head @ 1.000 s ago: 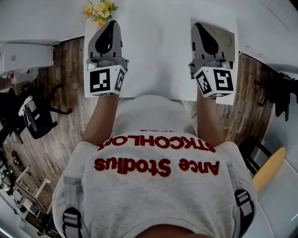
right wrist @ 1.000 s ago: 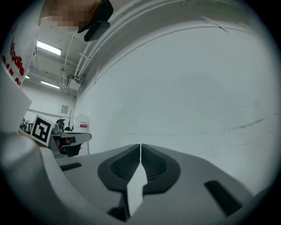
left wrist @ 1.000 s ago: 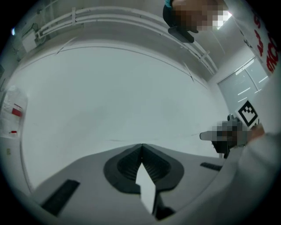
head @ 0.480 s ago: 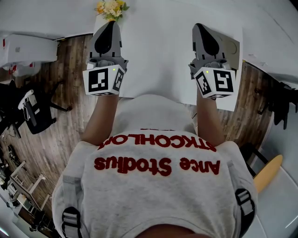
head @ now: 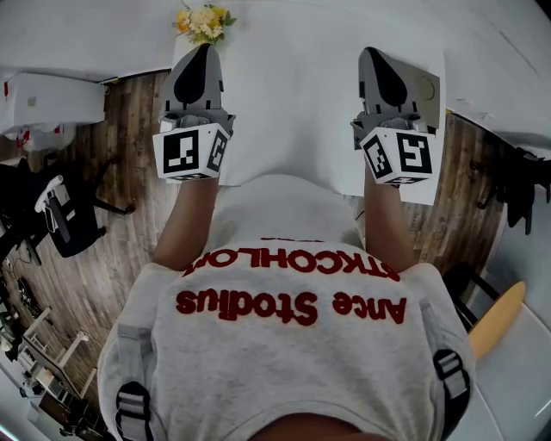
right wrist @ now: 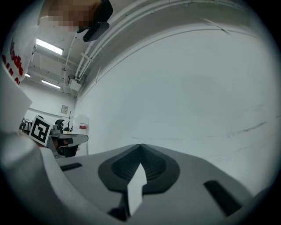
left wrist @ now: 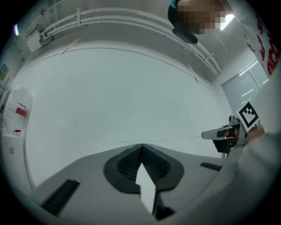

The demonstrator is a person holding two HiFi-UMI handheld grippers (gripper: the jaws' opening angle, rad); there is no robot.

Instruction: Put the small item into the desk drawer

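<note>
In the head view my left gripper (head: 201, 50) and right gripper (head: 370, 53) are held level, side by side, over the near part of a white desk (head: 293, 95). Both are shut, tips touching, with nothing between them; the left gripper view (left wrist: 141, 146) and right gripper view (right wrist: 140, 146) show the same against a bare white wall. A tan panel with a round mark (head: 428, 86) lies on the desk just right of the right gripper. No drawer and no small item can be made out in any view.
Yellow flowers (head: 204, 21) stand at the desk's far left corner. A white cabinet (head: 52, 99) and a black chair (head: 60, 215) stand on the wooden floor at left. Dark gear (head: 525, 181) and an orange board (head: 495, 319) are at right.
The left gripper has drifted slightly leftward relative to the flowers and the desk edge. The right gripper keeps its place. Both stay shut.
</note>
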